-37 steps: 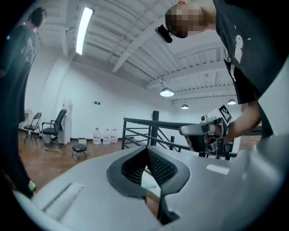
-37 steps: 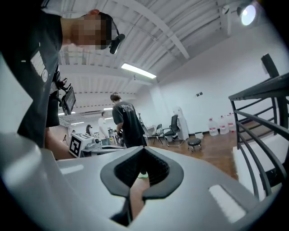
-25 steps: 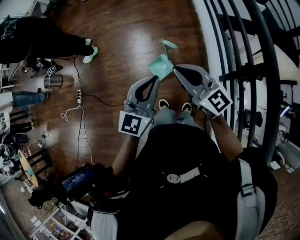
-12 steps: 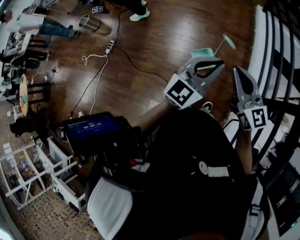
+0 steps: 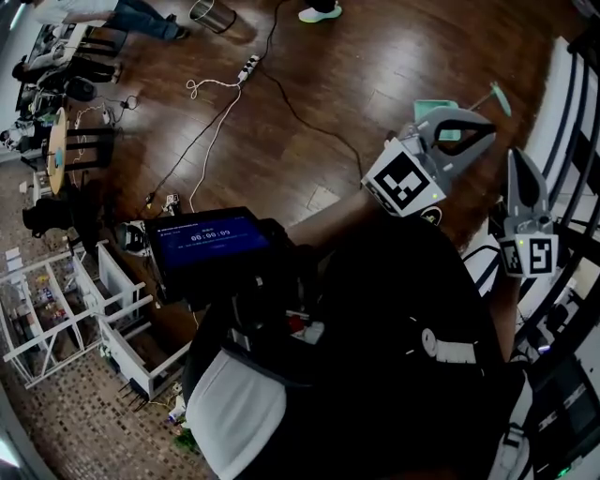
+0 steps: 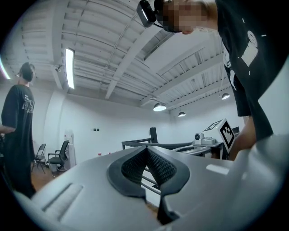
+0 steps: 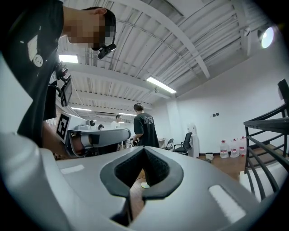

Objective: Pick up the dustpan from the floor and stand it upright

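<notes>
The teal dustpan [image 5: 432, 108] lies on the wooden floor at the far right of the head view, its handle [image 5: 498, 96] reaching toward the black railing. My left gripper [image 5: 489, 130] hovers over it, covers part of the pan, and is shut with nothing in it. My right gripper [image 5: 518, 154] is held just to the right, also shut and empty, pointing away from me. Neither gripper view shows the dustpan. In the left gripper view the left gripper [image 6: 146, 149] points level into the room. The right gripper [image 7: 143, 150] has its tips together.
A black stair railing [image 5: 574, 112] runs down the right side. A power strip with cables [image 5: 247, 67] and a metal bin [image 5: 211, 14] lie far left on the floor. A tablet screen [image 5: 206, 238] hangs at my chest. People stand in the room [image 7: 144, 131].
The head view has swung left, so the dustpan and both grippers have slid from its centre to its right edge. Both grippers stay shut and empty; the dustpan still lies on the floor.
</notes>
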The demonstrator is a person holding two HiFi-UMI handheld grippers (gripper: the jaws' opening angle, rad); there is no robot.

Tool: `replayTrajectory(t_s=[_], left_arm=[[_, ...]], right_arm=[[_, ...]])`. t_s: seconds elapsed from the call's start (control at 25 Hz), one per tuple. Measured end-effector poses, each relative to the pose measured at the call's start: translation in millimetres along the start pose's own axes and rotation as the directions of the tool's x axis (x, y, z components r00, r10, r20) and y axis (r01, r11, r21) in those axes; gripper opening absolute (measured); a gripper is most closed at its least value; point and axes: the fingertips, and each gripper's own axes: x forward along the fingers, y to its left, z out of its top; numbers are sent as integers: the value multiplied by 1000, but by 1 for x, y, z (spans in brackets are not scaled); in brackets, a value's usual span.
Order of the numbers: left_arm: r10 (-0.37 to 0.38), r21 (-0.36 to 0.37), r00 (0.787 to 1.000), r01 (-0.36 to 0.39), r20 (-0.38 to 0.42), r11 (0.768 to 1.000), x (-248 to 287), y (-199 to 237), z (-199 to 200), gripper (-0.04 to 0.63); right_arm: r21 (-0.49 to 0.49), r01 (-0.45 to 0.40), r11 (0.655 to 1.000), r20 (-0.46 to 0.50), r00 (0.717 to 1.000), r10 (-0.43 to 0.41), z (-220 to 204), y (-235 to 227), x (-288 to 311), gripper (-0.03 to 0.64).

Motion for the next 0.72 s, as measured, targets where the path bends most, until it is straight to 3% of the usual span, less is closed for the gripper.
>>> replayTrajectory(t_s=[0.12, 0.4, 0.72], left_arm=[[2, 22, 1000, -1, -25, 1000, -5, 3, -5, 17], [19, 10, 1000, -19, 2, 1000, -12, 4, -5, 17], [-10, 109, 1000, 12, -19, 994, -6, -7, 1, 17]], right_arm=[[-6, -8, 1000, 8, 1000, 8, 1, 3, 5, 2], [7, -3, 1000, 15, 1000, 3, -4, 6, 5, 2], [8, -4, 1000, 24, 1000, 4, -2, 2, 3, 2]])
